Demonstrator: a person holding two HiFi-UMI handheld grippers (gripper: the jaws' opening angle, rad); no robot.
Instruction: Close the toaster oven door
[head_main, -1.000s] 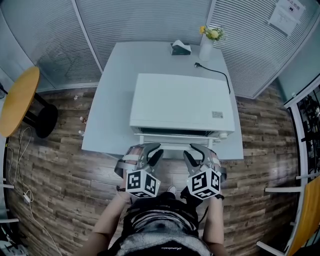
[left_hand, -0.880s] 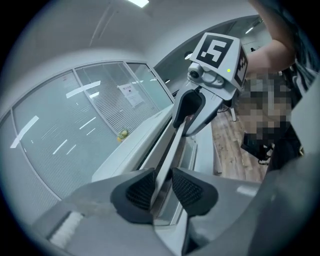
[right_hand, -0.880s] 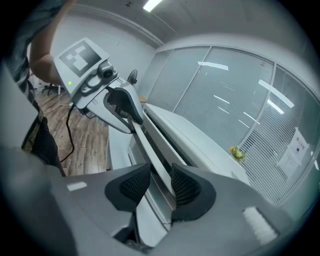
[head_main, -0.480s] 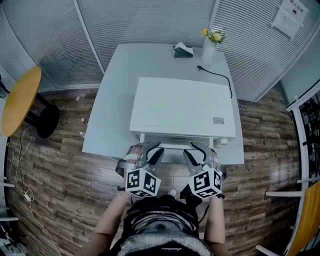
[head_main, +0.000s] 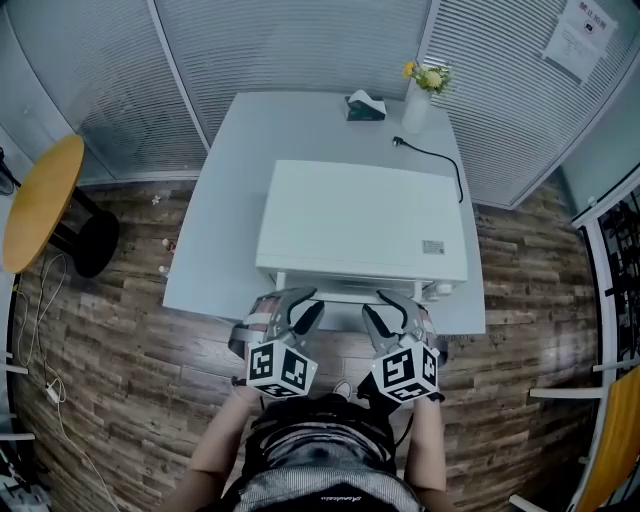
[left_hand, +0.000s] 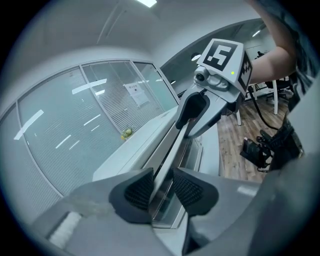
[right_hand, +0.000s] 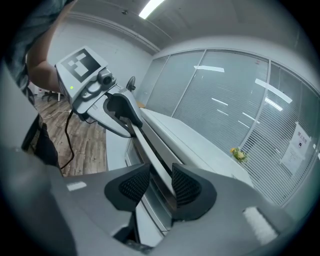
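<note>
A white toaster oven (head_main: 360, 215) stands on a white table (head_main: 225, 210). Its door is up against the front, with the handle bar (head_main: 345, 297) along the near edge. My left gripper (head_main: 300, 303) sits at the bar's left end and my right gripper (head_main: 385, 303) at its right end. In the left gripper view the bar (left_hand: 172, 145) runs between the pads (left_hand: 139, 190), which lie close against it while the jaws are opening a little. In the right gripper view the bar (right_hand: 147, 145) passes between the pads (right_hand: 184, 186) with some slack; those jaws are wide.
A vase of yellow flowers (head_main: 418, 90), a tissue box (head_main: 364, 104) and a loose power cord (head_main: 430, 150) lie behind the oven. A round wooden side table (head_main: 38, 200) stands at the left on the plank floor.
The oven door has swung up; the dark gap below the oven's front edge is gone. Both grippers stayed on the handle and shifted slightly forward.
</note>
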